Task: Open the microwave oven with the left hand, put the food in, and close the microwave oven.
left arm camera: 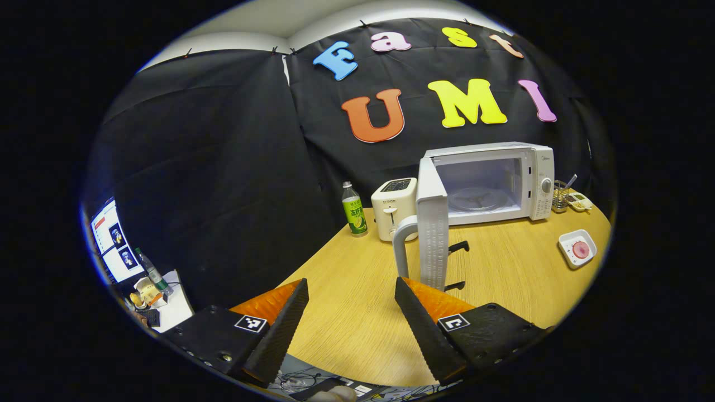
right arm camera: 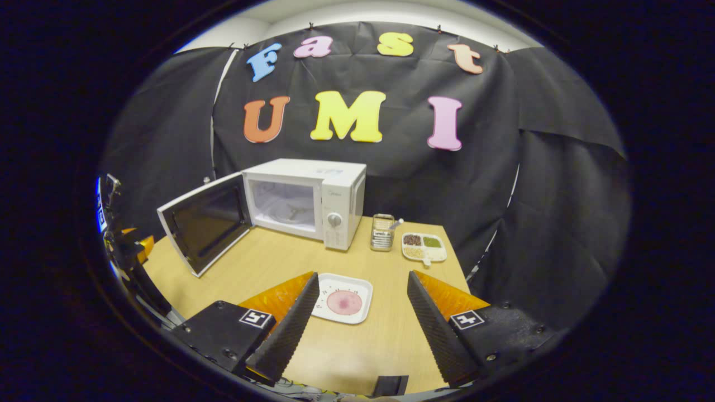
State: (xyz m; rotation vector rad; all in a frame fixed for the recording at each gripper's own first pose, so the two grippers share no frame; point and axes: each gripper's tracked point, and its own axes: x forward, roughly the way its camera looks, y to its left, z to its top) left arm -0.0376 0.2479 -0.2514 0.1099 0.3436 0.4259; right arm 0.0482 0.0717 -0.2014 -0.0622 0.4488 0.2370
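Nearest the right tool (right arm camera: 363,329), whose fingers stand wide apart and hold nothing, lies the white plate (right arm camera: 343,302) with its pink round of food (right arm camera: 344,302), resting on the surface (right arm camera: 268,262) just ahead of the gap between them. Beyond it the microwave oven (right arm camera: 313,201) stands with its door (right arm camera: 204,229) swung fully out, the cavity bare. From the left tool (left arm camera: 352,329), also spread wide and empty, the door (left arm camera: 433,229) shows edge-on, its handle (left arm camera: 401,245) free of the fingers. Opening looks done; loading is the step in hand. Next, I judge, the right tool must drop over the plate's rim, pinch it level, and carry it into the cavity.
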